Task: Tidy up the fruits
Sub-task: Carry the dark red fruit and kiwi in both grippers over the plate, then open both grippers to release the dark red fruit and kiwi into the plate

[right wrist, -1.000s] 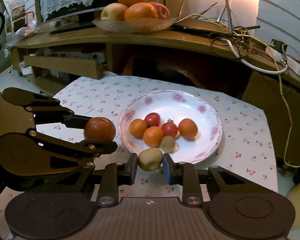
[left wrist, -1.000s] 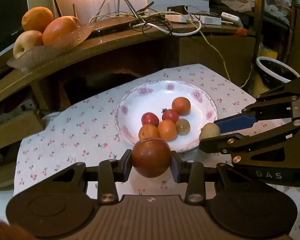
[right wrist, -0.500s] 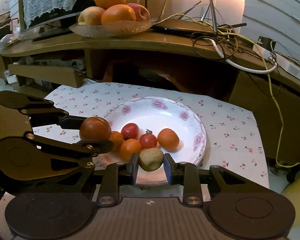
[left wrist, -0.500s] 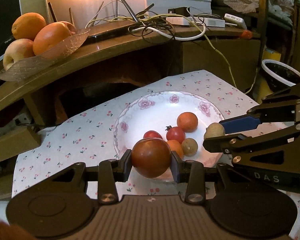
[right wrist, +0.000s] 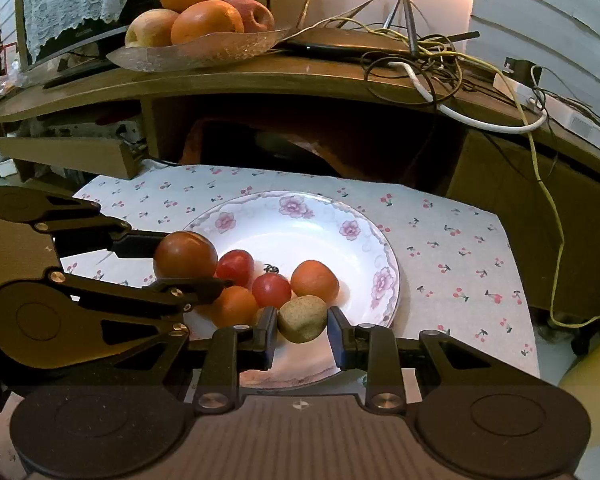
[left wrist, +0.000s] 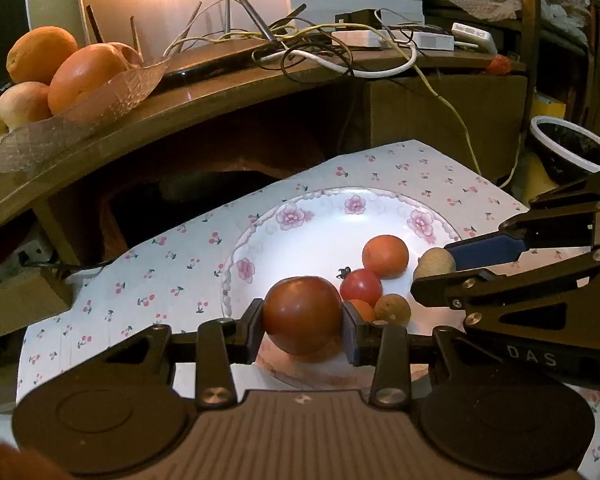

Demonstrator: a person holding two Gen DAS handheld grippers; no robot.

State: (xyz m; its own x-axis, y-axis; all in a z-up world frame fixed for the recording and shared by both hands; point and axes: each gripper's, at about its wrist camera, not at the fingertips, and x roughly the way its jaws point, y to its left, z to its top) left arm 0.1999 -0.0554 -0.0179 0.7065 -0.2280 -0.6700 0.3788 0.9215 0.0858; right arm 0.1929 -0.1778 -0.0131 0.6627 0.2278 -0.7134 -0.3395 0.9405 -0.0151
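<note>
You are at the placing step, by my reading: both fruits are carried over the plate [left wrist: 256,236] and neither is let go yet. In the left wrist view, your left gripper [left wrist: 302,323] sits low centre, jaws pinching the dark red tomato [left wrist: 302,314] over the plate's near left rim. To the right of it, in the plate, lie the small fruits [left wrist: 385,257], bunched together. Further right, your right gripper [right wrist: 302,321] reaches in level from the frame's right edge; in its own view its jaws pinch the brown kiwi [right wrist: 302,318] over the near rim, just beside the pile. Next move, as I judge it: lower each fruit to a bare patch of plate, then spread the jaws slowly. Risk: round fruit may roll or knock the pile. Both grippers point forward, side by side, tilted slightly down toward the desk [right wrist: 452,248].
</note>
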